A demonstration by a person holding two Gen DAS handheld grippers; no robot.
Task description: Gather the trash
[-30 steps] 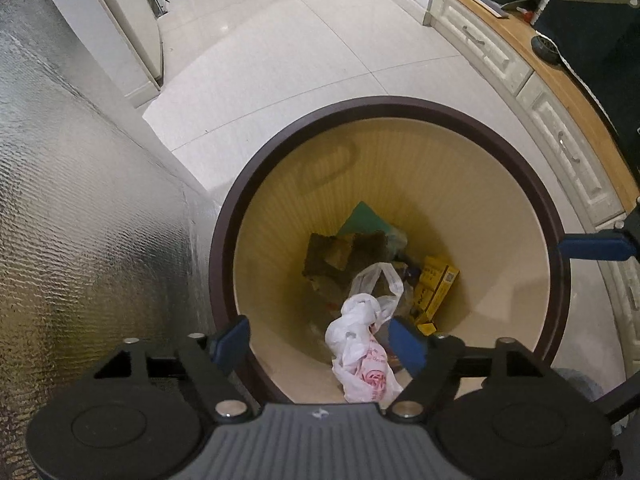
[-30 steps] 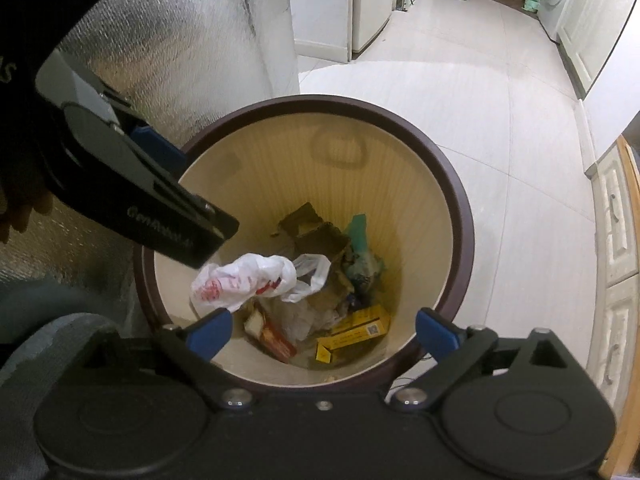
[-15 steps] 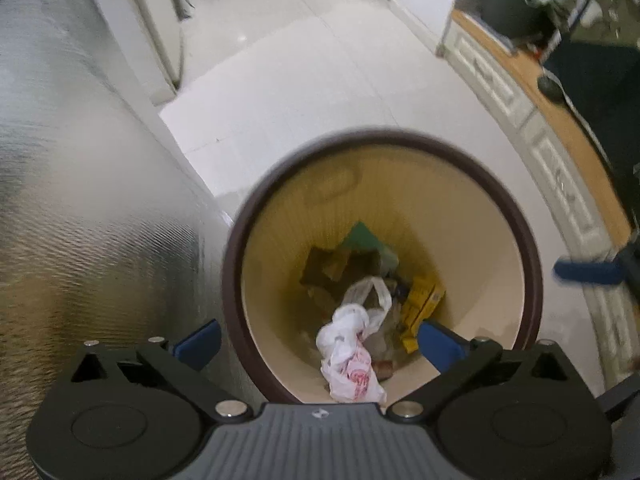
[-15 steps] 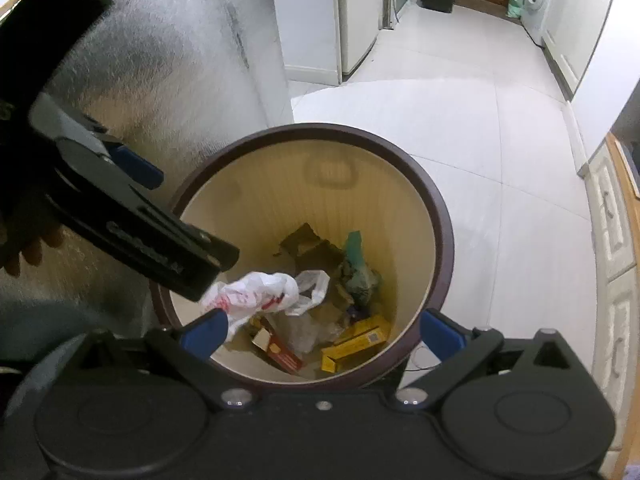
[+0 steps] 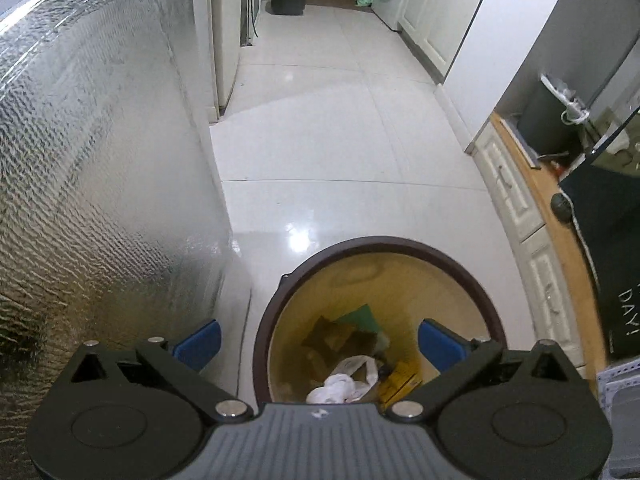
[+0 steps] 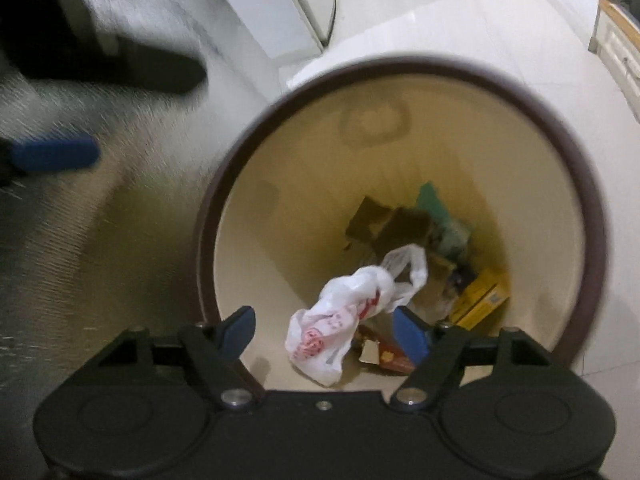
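Both empty: left gripper point(image 5: 318, 340) jaws wide apart, right gripper point(image 6: 325, 330) closing above bin point(image 6: 596, 216) w/ plastic bag point(image 6: 340, 320) inside

Right wrist view motion-blurred; left hand-held gripper point(image 6: 56, 155) smeared; white bag point(image 5: 340, 386) partly hidden.

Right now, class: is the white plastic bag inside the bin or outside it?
Inside. The white plastic bag lies crumpled on the other rubbish, well below the bin rim, and no gripper touches it.
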